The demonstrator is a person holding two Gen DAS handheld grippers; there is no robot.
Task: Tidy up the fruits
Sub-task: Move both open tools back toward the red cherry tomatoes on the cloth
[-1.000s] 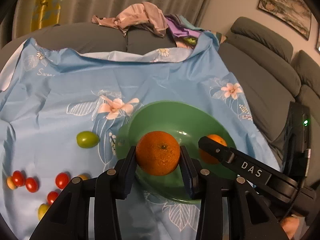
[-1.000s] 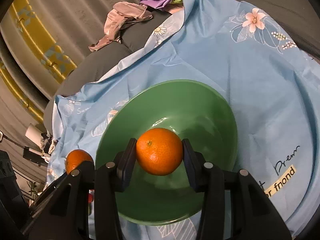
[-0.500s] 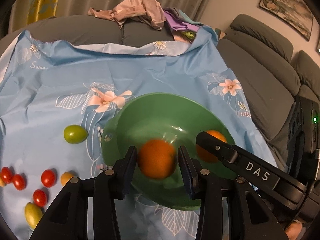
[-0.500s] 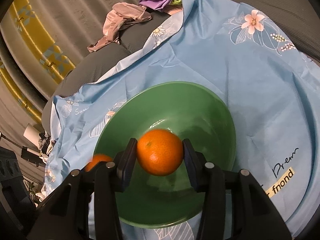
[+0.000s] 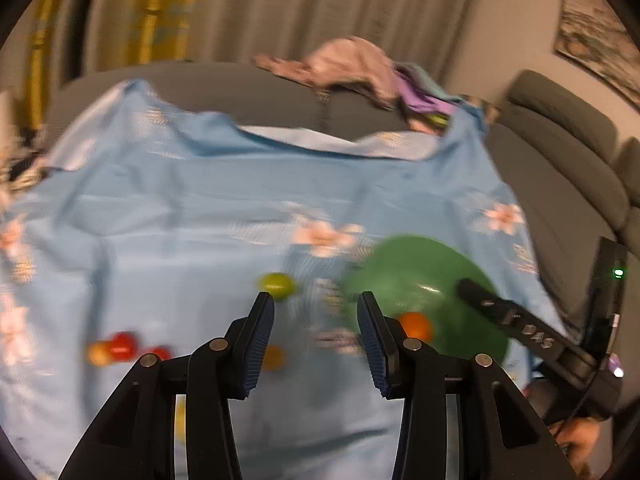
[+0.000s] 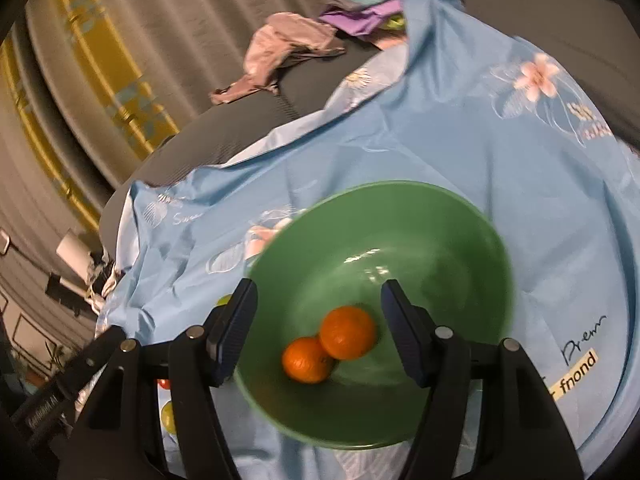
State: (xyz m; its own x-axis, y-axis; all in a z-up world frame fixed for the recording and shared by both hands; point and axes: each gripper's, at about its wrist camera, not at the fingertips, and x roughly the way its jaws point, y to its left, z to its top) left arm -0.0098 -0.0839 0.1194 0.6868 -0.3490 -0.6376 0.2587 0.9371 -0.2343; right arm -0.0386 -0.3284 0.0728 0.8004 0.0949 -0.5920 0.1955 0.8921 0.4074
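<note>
Step in hand: both oranges are sitting in the green bowl, so by my reading the next pick is being lined up among the small fruit loose on the blue cloth.
Oranges: two are lying touching each other, low in the bowl on the side nearest the right gripper.
Right gripper: it is hanging over the bowl's near rim with its jaws spread wide and nothing between them; the oranges are showing through the gap below.
Left gripper: it is pointing across the cloth to the left of the bowl, jaws wide apart and empty, with the picture smeared as if it is swinging.
Loose fruit: a green one is lying just beyond the left fingertips, an orange-yellow one is peeking beside the left finger, and red ones are clustering well off to the left.
Doing it well: I'd say the left claw is wanting to settle first, then straddle one small fruit squarely, since these are round and will likely roll on the soft, wrinkled cloth.
Risk: closing off-centre is likely squirting a tomato-sized fruit sideways or bunching the fabric.
Right hand's part: lifting straight up clear of the rim is seeming wise, so the bowl is not getting nudged.
</note>
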